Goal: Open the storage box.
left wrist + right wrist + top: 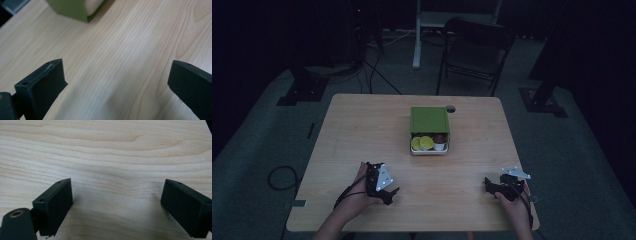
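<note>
A green box [429, 120] sits at the middle of the wooden table [362, 130], its lid slid back over a white tray [430, 151]. The tray's open front shows round yellow-green items [422, 143] and a brown one [439, 138]. My left gripper [388, 190] rests near the front left edge, held by a hand, with its jaws wide apart over bare wood [115, 67]. A corner of the green box [72, 8] shows in the left gripper view at the top left. My right gripper [488, 185] lies at the front right, jaws open over bare wood [117, 183], nothing between them.
A small dark round object [451, 108] lies just behind the box. Beyond the table's far edge stand a dark folding chair [477, 50] and a white stand leg [417, 35]. Cables [282, 177] loop on the floor at the left. The room is dim.
</note>
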Demonstrator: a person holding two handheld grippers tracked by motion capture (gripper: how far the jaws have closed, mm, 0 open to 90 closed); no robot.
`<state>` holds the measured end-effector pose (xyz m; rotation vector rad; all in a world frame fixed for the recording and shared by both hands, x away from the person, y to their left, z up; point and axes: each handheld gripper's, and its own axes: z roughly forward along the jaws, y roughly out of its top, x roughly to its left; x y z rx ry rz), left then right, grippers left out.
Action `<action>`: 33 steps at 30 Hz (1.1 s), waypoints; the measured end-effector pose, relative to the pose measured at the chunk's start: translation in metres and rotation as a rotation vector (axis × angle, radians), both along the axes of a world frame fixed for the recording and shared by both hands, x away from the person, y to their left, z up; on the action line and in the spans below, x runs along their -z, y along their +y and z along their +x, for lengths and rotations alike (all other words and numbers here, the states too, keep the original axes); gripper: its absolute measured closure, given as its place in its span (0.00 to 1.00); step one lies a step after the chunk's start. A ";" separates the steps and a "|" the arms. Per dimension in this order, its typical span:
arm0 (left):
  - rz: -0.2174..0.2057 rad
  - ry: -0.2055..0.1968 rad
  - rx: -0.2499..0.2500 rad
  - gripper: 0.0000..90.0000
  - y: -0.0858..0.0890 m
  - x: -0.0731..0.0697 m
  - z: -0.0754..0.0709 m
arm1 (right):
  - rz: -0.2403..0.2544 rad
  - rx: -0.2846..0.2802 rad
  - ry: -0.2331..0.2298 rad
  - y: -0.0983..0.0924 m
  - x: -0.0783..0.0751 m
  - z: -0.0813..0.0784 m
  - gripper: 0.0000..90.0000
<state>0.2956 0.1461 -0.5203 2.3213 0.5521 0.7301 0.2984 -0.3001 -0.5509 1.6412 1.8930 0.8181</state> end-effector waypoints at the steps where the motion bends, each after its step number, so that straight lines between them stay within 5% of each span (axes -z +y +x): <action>1: 0.000 0.000 0.000 0.02 0.000 0.000 0.000 | 0.000 0.000 0.000 0.000 0.000 0.000 0.11; 5: 0.047 -0.065 0.061 0.02 -0.021 -0.002 0.002 | 0.000 0.000 0.000 0.000 0.000 0.000 0.11; 17: 0.097 -0.113 0.125 0.02 -0.044 0.000 0.005 | 0.001 0.001 0.000 0.000 0.000 0.000 0.11; 20: 0.126 -0.154 0.144 0.02 -0.055 0.001 0.006 | 0.000 0.000 0.000 0.000 0.000 0.000 0.11; 33: 0.130 -0.217 0.183 0.02 -0.085 -0.002 0.007 | 0.000 0.001 0.000 0.000 0.000 0.000 0.11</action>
